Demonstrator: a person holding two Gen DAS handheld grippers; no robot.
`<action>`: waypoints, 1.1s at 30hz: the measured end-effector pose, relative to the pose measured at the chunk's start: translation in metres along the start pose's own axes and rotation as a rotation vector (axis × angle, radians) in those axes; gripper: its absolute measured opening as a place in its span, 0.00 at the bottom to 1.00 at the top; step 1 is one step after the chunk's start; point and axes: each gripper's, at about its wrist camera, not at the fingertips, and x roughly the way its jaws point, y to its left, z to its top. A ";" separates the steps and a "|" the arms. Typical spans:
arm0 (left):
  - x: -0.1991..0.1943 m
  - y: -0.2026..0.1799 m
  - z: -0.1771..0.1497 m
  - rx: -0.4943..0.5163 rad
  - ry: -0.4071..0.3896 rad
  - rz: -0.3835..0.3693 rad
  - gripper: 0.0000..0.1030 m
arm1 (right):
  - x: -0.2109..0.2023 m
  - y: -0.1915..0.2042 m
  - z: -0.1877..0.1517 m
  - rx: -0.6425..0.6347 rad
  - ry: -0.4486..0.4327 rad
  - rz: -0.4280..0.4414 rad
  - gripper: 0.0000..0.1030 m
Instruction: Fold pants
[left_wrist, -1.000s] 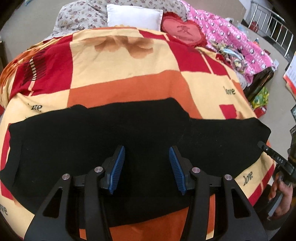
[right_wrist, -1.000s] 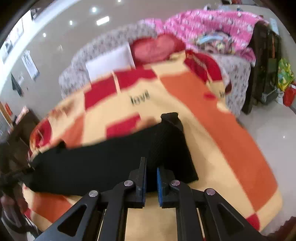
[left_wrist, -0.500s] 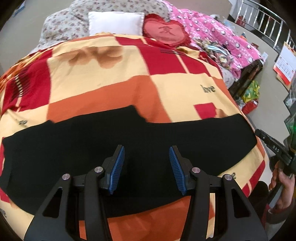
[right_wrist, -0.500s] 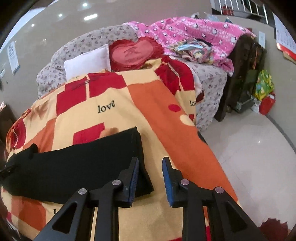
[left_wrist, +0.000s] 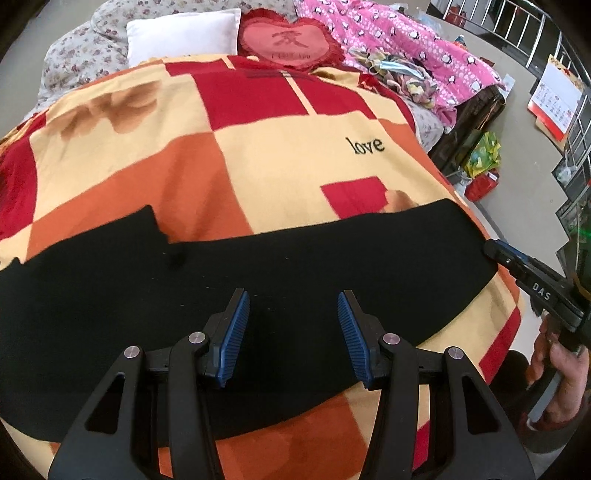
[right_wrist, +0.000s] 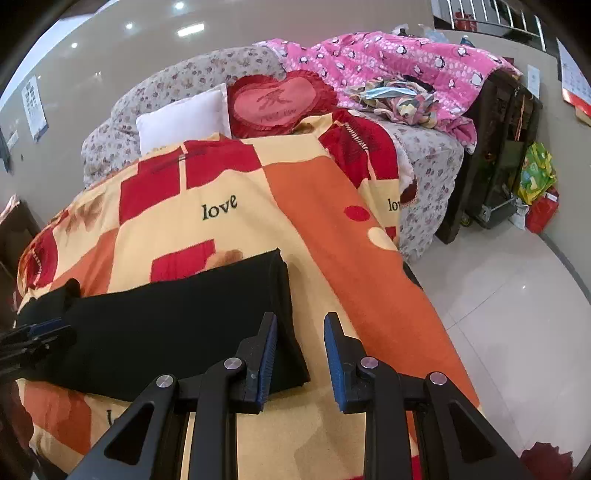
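Black pants (left_wrist: 258, 280) lie flat in a long band across the near part of a red, orange and yellow blanket (left_wrist: 280, 155). My left gripper (left_wrist: 293, 332) is open and empty, hovering above the middle of the pants. My right gripper (right_wrist: 300, 349) is open and empty at the right end of the pants (right_wrist: 177, 325), its left finger over the hem edge. The right gripper also shows at the right edge of the left wrist view (left_wrist: 517, 266), apart from the cloth. The left gripper shows at the far left of the right wrist view (right_wrist: 33, 338).
A white pillow (left_wrist: 183, 35) and a red heart cushion (left_wrist: 291, 42) lie at the head of the bed. A pink quilt (right_wrist: 399, 70) and loose clothes lie on the right. A dark cabinet (right_wrist: 498, 155) and bags stand beside the bed on a tiled floor (right_wrist: 517, 314).
My right gripper opened and let go of the pants end, which now lies flat on the blanket. My left gripper stayed open and shifted right along the pants.
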 end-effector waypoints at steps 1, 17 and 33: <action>0.003 -0.001 -0.001 0.003 0.000 0.009 0.48 | 0.001 0.000 0.000 -0.002 0.002 0.003 0.23; 0.018 -0.013 -0.001 0.051 -0.023 0.082 0.55 | 0.013 0.001 -0.007 -0.005 0.048 0.004 0.23; 0.016 -0.013 0.008 0.043 0.002 0.016 0.55 | 0.001 -0.001 -0.016 0.058 0.058 0.125 0.29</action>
